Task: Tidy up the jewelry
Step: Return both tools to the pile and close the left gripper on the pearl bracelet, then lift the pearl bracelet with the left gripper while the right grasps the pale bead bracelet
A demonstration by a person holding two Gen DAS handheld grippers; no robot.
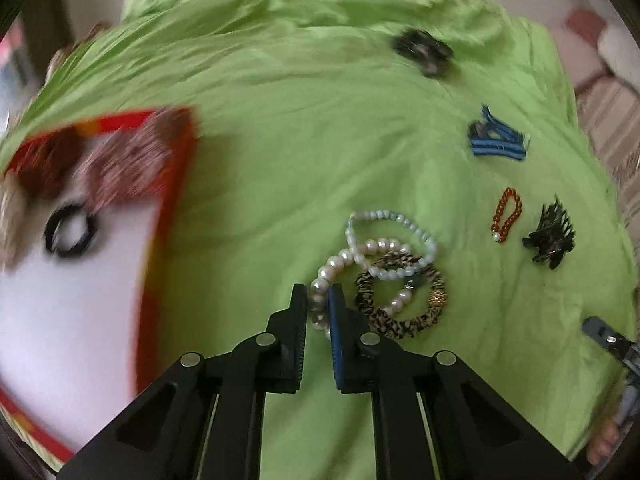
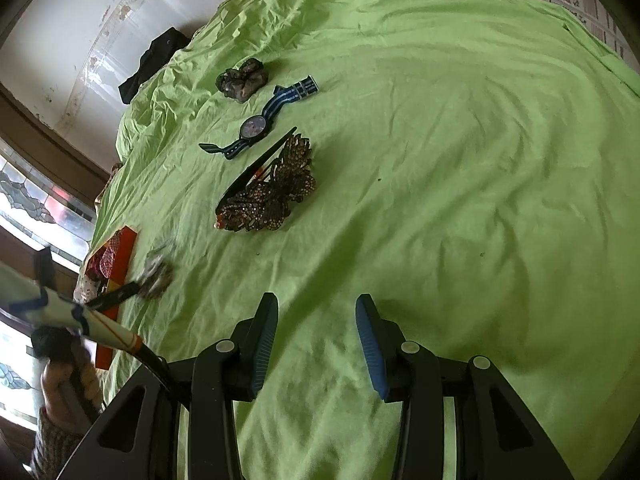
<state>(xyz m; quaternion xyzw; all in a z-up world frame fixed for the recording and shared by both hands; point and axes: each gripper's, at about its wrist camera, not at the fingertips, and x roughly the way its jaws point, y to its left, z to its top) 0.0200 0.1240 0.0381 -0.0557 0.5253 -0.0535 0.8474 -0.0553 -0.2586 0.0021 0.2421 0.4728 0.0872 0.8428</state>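
Observation:
In the left wrist view my left gripper (image 1: 318, 300) is shut on a white pearl bracelet (image 1: 340, 264), which lies tangled with a pale blue bead bracelet (image 1: 404, 232) and a leopard-print scrunchie (image 1: 400, 320) on the green sheet (image 1: 300, 160). A red-rimmed white tray (image 1: 80, 300) at left holds a black hair tie (image 1: 70, 232). In the right wrist view my right gripper (image 2: 316, 320) is open and empty above bare sheet. The left gripper (image 2: 120, 294) shows blurred at far left there, beside the tray (image 2: 120, 256).
Left wrist view: a blue striped watch (image 1: 496, 140), a red bead bracelet (image 1: 507, 216), a black claw clip (image 1: 550, 236), a dark scrunchie (image 1: 424, 50). Right wrist view: a sequined hair clip (image 2: 272, 192), the watch (image 2: 256, 126), the dark scrunchie (image 2: 242, 78), a black cloth (image 2: 152, 62) at the bed's edge.

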